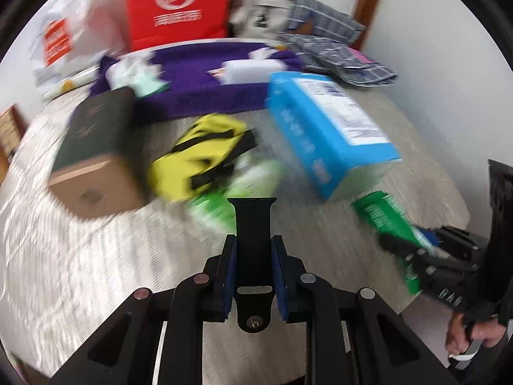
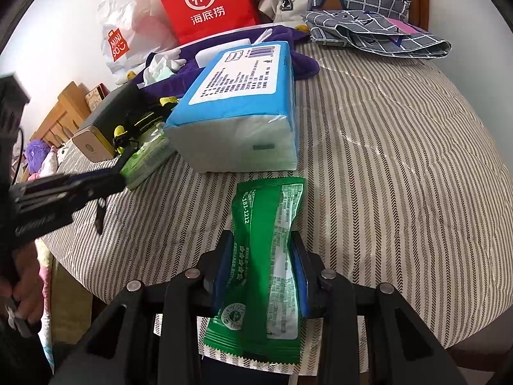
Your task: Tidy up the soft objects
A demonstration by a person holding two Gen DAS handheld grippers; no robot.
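Right gripper [image 2: 261, 272] pinches green packet [image 2: 267, 256]; grip visible right-wrist only.

Glossy green plastic-film wipes packet [image 2: 269, 266], crinkled at its crimped ends. Smooth blue-and-white plastic-wrapped tissue pack [image 2: 239, 102], shiny. Matt woven striped beige cloth bedcover [image 2: 400, 160]. Fuzzy purple towel [image 1: 205, 93]. Matt red paper bag [image 2: 208, 3]. Checked grey cotton cloth [image 2: 368, 29].

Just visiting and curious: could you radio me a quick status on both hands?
Right gripper clamped on green plastic wipes packet. Left gripper holds a black strap. Blue tissue pack sits just ahead.
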